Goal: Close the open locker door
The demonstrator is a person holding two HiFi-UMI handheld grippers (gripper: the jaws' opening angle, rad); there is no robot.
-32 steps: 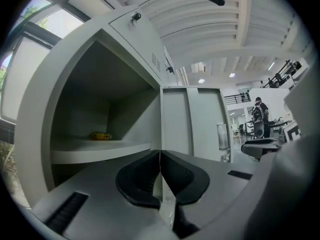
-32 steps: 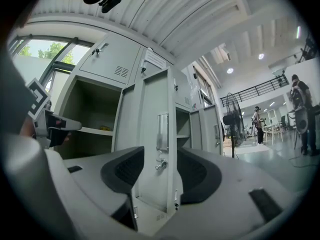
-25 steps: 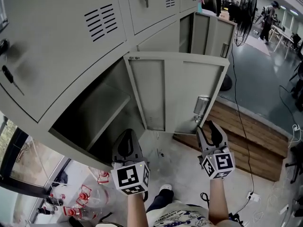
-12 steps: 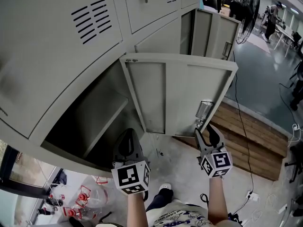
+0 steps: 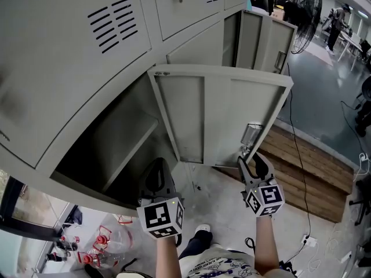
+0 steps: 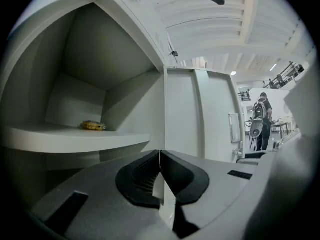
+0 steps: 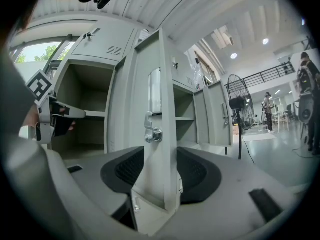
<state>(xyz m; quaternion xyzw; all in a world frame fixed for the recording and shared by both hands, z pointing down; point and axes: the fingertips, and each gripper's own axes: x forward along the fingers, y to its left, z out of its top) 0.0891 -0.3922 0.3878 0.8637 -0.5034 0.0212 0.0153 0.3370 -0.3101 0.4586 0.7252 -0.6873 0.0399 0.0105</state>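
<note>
The open grey locker door (image 5: 220,114) swings out from the lower compartment (image 5: 116,149), its inside face toward me and its latch (image 5: 250,135) near the free edge. My right gripper (image 5: 254,160) sits at that free edge just below the latch. In the right gripper view the door edge (image 7: 162,109) runs between the jaws of the right gripper (image 7: 160,176), which close on it, with the latch (image 7: 152,134) just above. My left gripper (image 5: 157,175) hangs in front of the compartment, shut and empty. The left gripper view shows the left gripper (image 6: 160,156) and the shelf (image 6: 75,134).
A small yellow object (image 6: 93,126) lies on the shelf inside. A second locker door (image 5: 266,39) stands open farther right. A floor fan (image 5: 304,16), a wooden platform (image 5: 307,167) and a cable lie to the right. Plastic bottles (image 5: 104,242) are on the floor at the left.
The right gripper has edged up to the door's free edge below the latch. My view has shifted slightly. The door and left gripper have hardly moved.
</note>
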